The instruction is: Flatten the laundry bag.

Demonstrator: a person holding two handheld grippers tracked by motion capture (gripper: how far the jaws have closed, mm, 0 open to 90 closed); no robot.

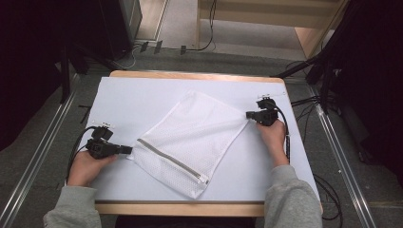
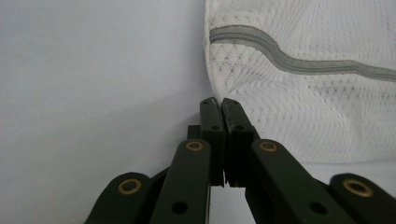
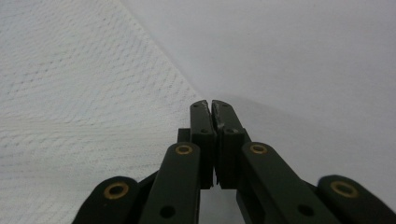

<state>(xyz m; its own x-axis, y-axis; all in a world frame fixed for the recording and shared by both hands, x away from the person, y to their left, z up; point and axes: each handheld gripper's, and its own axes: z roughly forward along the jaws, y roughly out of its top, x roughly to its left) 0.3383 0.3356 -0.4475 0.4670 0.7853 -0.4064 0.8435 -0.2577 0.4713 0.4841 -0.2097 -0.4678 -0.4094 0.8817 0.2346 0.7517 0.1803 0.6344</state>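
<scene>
High view: the white mesh laundry bag (image 1: pixel 190 142) lies flat and skewed at mid-table (image 1: pixel 123 95), zipper (image 1: pixel 171 160) nearest the person. The left gripper (image 1: pixel 127 150) and right gripper (image 1: pixel 249 115) sit at opposite corners, jaws fully closed, gripping nothing visible. Judged step: approach. Next, open jaws to pinch the corners.

My white surface (image 1: pixel 123 102) has a pale wooden edge; around it I see grey floor (image 1: pixel 38 137), metal rails (image 1: pixel 340 156), black cables (image 1: pixel 328 199) and dark curtains (image 1: pixel 28 57).
</scene>
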